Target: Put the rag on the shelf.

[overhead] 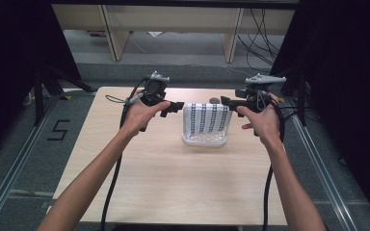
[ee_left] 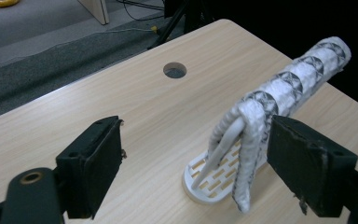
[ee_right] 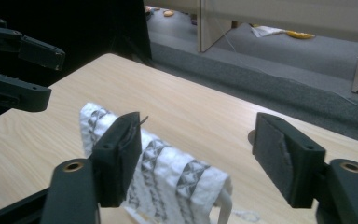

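A white cloth with dark patterned stripes (overhead: pixel 206 119) hangs over the raised handle of a white slotted rack (overhead: pixel 204 140) in the middle of the wooden table (overhead: pixel 173 183). My left gripper (overhead: pixel 178 107) is level at the cloth's left end and open. In the left gripper view the cloth (ee_left: pixel 289 84) and the rack's handle (ee_left: pixel 226 140) stand just inside the right-hand jaw, and the pads do not press on them. My right gripper (overhead: pixel 225 102) is at the cloth's right end, also open. In the right gripper view the cloth (ee_right: pixel 168 168) lies beside its left-hand jaw, with the left gripper (ee_right: pixel 46 74) beyond.
A round hole (ee_left: pixel 174 70) goes through the table just behind the rack. Wooden shelf legs (overhead: pixel 113 33) and loose cables (overhead: pixel 257 38) stand on the grey floor beyond the far edge. Metal rails (overhead: pixel 9 178) run along both sides, and dark curtains close off left and right.
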### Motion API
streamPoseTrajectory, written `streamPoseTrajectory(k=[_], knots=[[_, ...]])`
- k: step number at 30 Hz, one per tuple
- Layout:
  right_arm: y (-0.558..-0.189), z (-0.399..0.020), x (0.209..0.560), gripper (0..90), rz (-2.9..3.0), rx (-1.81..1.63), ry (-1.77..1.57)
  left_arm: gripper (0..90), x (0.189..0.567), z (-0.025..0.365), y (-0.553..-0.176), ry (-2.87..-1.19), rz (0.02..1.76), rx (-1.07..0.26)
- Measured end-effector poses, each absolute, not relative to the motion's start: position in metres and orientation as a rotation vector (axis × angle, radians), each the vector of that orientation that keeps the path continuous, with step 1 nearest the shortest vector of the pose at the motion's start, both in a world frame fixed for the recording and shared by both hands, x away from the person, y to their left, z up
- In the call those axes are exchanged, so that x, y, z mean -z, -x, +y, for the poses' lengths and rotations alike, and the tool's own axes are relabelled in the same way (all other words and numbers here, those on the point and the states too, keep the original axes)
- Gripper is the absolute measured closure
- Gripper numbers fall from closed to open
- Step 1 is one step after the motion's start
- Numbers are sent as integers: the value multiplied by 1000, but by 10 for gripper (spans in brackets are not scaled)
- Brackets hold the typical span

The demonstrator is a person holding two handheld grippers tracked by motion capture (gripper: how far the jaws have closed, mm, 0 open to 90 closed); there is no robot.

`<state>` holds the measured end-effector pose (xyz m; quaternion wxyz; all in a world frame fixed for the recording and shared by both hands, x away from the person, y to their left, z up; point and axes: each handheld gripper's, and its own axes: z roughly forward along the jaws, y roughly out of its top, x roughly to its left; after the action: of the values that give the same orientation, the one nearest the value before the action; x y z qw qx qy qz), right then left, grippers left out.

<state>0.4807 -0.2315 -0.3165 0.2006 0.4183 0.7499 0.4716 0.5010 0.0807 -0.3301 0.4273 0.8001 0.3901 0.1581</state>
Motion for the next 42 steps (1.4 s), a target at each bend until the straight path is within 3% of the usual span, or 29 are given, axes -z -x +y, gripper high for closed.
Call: streamPoseTrajectory(k=[7, 42], knots=[[-466, -229, 319, 254, 2096, -1324, -1157, 159, 336, 84, -487, -1984, 966, -382], [-406, -233, 359, 254, 2148, -1298, -1093, 159, 382, 130, -412, -1936, 898, -352]])
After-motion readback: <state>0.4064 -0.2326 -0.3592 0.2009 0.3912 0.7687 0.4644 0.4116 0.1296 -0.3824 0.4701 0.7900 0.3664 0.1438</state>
